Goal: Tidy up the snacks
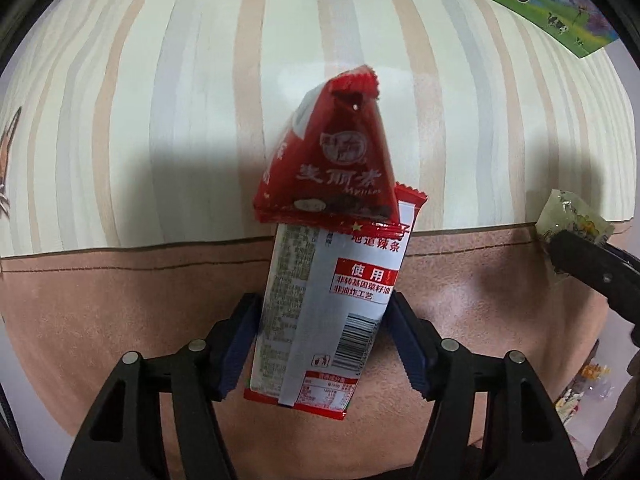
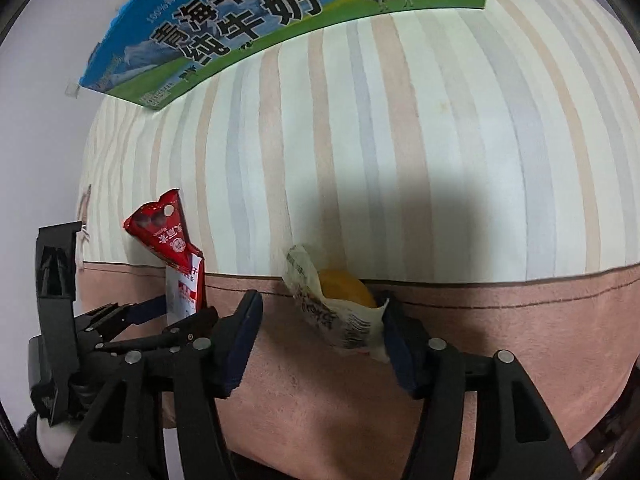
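Two snacks pinched in left tool (image 1: pixel 322 344): white pack (image 1: pixel 328 320) and red pack (image 1: pixel 332 164). Right tool (image 2: pixel 320 340) gripping bun (image 2: pixel 340 304). Carry both gently to milk box (image 2: pixel 240 20), keeping squeeze firm.

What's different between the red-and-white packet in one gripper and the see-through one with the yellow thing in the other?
The red-and-white packet is long, flat and opaque, printed with text and a barcode; the clear wrapper is short and puffy, showing a round yellow snack inside. The packet sits squarely between the left gripper jaws with a second red triangular packet at its far end; the wrapper hangs against one side of the right gripper. Both are carried above the striped cloth.
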`<move>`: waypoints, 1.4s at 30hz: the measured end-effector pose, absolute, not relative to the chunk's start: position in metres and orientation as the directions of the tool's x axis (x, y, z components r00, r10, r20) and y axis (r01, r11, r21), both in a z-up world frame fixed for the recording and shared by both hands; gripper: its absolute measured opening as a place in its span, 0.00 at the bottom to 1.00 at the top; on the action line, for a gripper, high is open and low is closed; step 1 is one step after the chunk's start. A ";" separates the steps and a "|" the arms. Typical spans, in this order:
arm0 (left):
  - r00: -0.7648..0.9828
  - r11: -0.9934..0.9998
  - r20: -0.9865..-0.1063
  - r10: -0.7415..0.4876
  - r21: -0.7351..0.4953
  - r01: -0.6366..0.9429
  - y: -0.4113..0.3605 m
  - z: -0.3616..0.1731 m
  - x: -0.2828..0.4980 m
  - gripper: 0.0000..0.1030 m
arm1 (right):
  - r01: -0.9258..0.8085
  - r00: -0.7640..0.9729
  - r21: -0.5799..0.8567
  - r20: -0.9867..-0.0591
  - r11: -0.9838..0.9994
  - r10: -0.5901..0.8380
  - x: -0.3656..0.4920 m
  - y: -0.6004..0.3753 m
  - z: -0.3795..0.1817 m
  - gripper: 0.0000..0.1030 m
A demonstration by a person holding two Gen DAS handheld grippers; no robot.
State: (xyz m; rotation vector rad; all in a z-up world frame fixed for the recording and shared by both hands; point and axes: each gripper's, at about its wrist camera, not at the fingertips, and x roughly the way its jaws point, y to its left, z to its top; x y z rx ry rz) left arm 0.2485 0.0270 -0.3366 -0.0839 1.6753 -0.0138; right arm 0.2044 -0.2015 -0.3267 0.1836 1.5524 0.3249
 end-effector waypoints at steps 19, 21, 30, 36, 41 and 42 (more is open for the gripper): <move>-0.080 0.895 -0.923 -0.376 -0.339 -0.291 0.047 -0.286 0.212 0.46 | -0.046 0.103 0.351 -0.929 0.935 0.354 0.188 -0.231 -0.284 0.41; -0.060 0.909 -0.934 -0.352 -0.326 -0.259 0.041 -0.273 0.208 0.46 | -0.062 0.118 0.342 -0.930 0.938 0.347 0.185 -0.232 -0.277 0.41; -0.075 0.955 -0.960 -0.271 -0.258 -0.150 0.028 -0.286 0.203 0.45 | -0.110 0.096 0.290 -0.949 0.951 0.301 0.175 -0.232 -0.282 0.40; -0.152 0.971 -0.963 -0.224 -0.207 -0.120 0.002 -0.337 0.207 0.46 | -0.087 0.026 0.285 -0.957 0.955 0.288 0.173 -0.236 -0.309 0.55; -0.135 0.978 -0.972 -0.192 -0.177 -0.113 -0.008 -0.344 0.213 0.48 | -0.104 0.030 0.263 -0.963 0.959 0.267 0.177 -0.235 -0.306 0.65; -0.130 0.979 -0.974 -0.186 -0.172 -0.112 -0.009 -0.345 0.214 0.49 | -0.107 0.028 0.253 -0.966 0.961 0.258 0.179 -0.234 -0.309 0.65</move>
